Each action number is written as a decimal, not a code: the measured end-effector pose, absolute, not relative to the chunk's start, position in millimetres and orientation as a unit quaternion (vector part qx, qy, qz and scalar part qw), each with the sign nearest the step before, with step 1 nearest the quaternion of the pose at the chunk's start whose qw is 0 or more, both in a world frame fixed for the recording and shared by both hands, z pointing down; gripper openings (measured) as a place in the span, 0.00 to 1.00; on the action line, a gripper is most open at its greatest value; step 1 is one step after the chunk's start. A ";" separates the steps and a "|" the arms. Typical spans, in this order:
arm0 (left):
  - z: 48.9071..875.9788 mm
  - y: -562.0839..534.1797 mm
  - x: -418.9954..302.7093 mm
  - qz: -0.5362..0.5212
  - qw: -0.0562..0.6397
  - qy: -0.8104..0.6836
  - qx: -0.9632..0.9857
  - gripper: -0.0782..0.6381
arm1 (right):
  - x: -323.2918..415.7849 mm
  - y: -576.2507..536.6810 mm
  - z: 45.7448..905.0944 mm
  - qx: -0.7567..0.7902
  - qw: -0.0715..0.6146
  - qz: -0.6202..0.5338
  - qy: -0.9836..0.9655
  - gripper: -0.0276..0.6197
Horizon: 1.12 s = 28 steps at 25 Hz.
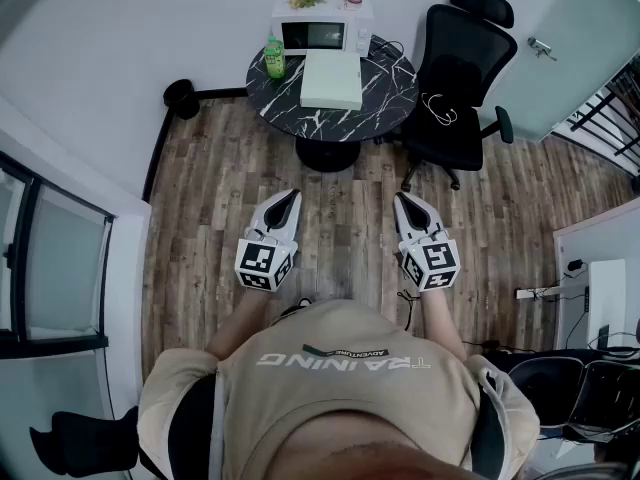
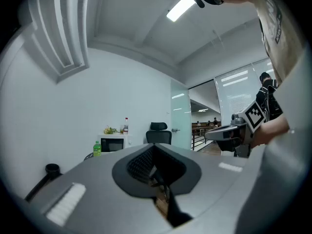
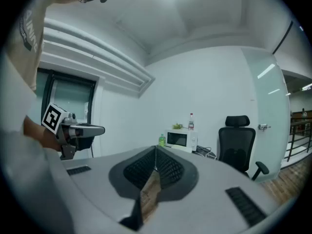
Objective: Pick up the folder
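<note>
My left gripper [image 1: 290, 200] has its jaws together on nothing, well short of the round table [image 1: 392, 80]. At the table's left edge a green bottle [image 1: 274, 58] stands just beside the folder [image 1: 331, 80], which lies flat mid-table; a careless reach could topple the bottle. My right gripper [image 1: 403, 204] is likewise closed and empty, and closed jaws would only shove the folder

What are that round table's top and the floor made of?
Table top: black marble or marble-print laminate, judging by white veins; smooth-looking. Floor: wood-look planks, matte, grain and board seams visible; real wood or vinyl, cannot tell.
</note>
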<state>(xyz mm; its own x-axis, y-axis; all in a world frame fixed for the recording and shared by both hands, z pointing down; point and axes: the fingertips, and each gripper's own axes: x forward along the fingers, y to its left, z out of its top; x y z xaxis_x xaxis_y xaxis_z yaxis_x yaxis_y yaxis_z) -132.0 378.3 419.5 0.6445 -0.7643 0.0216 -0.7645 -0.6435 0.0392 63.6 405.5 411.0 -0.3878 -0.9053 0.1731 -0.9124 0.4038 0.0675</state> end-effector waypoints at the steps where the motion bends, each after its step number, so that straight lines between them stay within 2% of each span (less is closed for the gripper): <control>1: 420.4 376.6 -133.4 0.004 0.019 -0.418 0.908 0.12 | 59.7 404.5 414.5 0.546 0.093 0.019 -0.832 0.06; 11: 424.1 359.1 -152.6 0.032 -0.009 -0.397 0.917 0.12 | 32.2 373.1 421.9 0.554 0.067 0.021 -0.829 0.06; 20: 454.2 349.4 -163.8 0.042 0.039 -0.384 0.921 0.12 | 6.2 369.4 439.7 0.542 0.093 0.028 -0.835 0.06; 28: 481.0 331.5 -137.6 0.034 0.068 -0.369 0.926 0.12 | 21.2 370.0 453.7 0.546 0.118 0.043 -0.828 0.06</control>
